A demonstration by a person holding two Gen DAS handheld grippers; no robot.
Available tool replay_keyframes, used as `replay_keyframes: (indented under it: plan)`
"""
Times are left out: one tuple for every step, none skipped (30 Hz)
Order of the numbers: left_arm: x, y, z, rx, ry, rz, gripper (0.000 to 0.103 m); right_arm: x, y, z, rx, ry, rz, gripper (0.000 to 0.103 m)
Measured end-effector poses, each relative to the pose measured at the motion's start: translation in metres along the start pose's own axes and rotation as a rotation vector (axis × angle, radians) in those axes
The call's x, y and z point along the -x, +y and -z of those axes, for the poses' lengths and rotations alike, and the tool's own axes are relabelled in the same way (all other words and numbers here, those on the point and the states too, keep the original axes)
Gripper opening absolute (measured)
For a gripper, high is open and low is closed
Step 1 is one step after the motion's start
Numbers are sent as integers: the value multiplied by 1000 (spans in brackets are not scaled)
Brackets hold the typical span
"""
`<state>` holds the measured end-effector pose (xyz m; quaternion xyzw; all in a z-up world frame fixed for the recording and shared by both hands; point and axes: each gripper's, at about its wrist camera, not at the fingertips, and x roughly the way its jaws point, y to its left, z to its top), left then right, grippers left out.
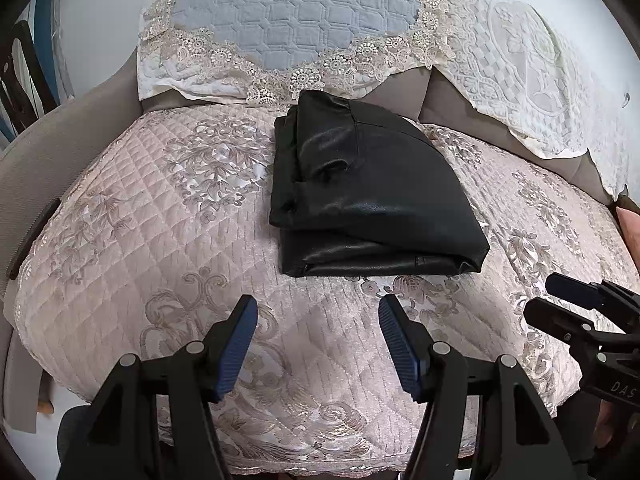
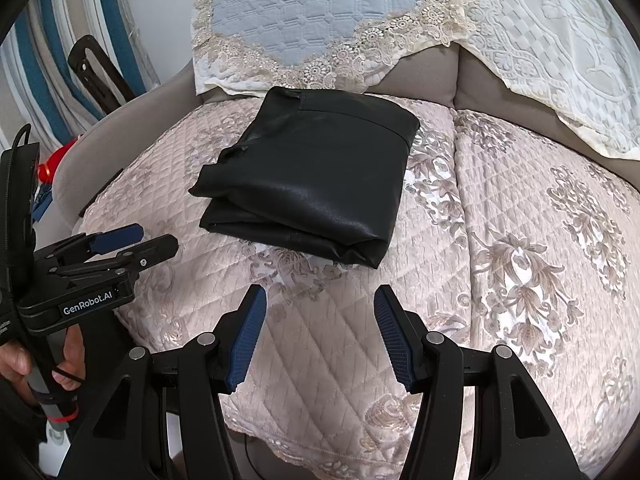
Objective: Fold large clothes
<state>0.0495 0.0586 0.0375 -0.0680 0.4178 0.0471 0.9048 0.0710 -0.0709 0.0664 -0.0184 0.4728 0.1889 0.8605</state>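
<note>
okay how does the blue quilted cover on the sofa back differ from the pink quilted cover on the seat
The blue quilted cover hangs over the sofa back; the pink quilted cover lies flat across the seat. The blue one is plain with a beige lace border; the pink one carries embroidered floral motifs and shows no lace. The folded black garment sits on the pink one, with only its far edge near the blue one's lace. Both are quilted.

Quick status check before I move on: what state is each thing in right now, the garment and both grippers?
Black leather-look garment: folded into a compact stack, lying flat on the quilted pink floral sofa cover, untouched.
Left gripper: jaws open, empty, short of the garment.
Right gripper: jaws open, empty, short of the garment.
</note>
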Motion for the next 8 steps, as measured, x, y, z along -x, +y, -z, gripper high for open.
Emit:
replay_keyframes:
  plan:
    - [0, 0, 0, 0, -2, 3, 65, 0, 0, 0, 1, 0, 0, 57]
    - [1, 0, 0, -1, -5, 4, 65, 0, 0, 0, 1, -1, 1, 57]
    - [1, -1, 0, -3, -8, 5, 65, 0, 0, 0, 0, -1, 1, 57]
    - [2, -1, 0, -4, -11, 5, 65, 0, 0, 0, 1, -1, 0, 57]
    - [2, -1, 0, -5, -15, 4, 65, 0, 0, 0, 0, -2, 0, 57]
    - [3, -2, -1, -7, -20, 4, 65, 0, -1, 0, 1, -2, 0, 57]
    - [3, -2, -1, -9, -22, 2, 65, 1, -1, -1, 0, -3, 1, 57]
    - [3, -2, -1, -9, -22, 1, 65, 1, -2, -1, 0, -4, 0, 57]
